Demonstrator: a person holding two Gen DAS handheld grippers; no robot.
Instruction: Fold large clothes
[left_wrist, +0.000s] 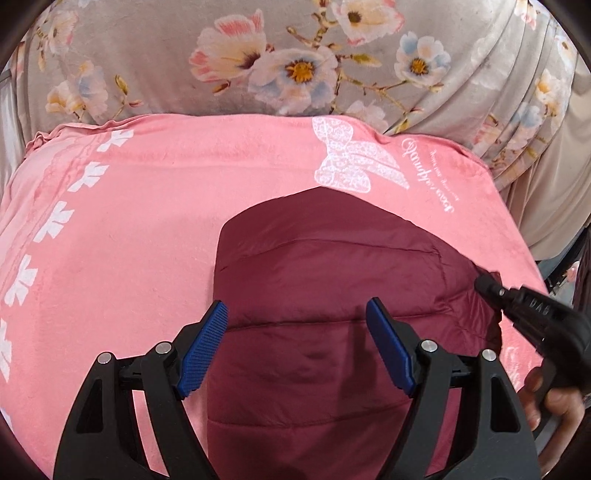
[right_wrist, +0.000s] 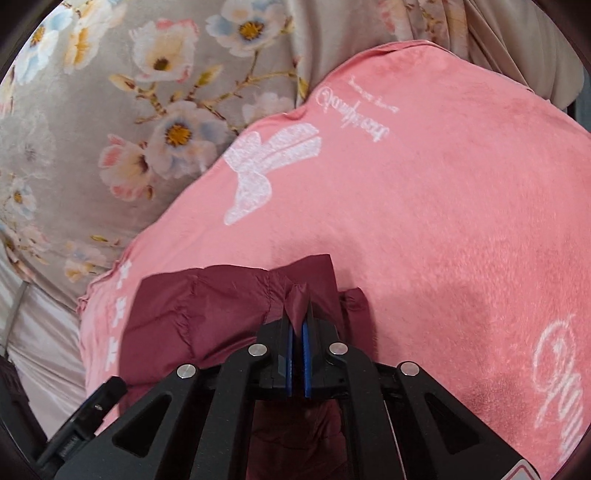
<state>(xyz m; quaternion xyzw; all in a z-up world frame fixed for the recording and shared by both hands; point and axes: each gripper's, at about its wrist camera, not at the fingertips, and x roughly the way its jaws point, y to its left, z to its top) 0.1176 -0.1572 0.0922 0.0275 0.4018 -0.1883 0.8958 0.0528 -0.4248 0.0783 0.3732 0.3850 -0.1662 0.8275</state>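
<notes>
A bed under a grey floral sheet (left_wrist: 155, 55) carries a pink towel (left_wrist: 147, 229) printed with white bows and script, spread flat across it, and a dark red quilted jacket (left_wrist: 325, 280) lies on the towel towards its near edge.

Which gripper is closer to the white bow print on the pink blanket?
Right. The right gripper, pinching the maroon jacket's edge, sits nearer the white bow print; the left gripper hovers open, farther back.

Maroon quilted jacket (left_wrist: 325, 295) lies flat, its edge pinched up.
</notes>
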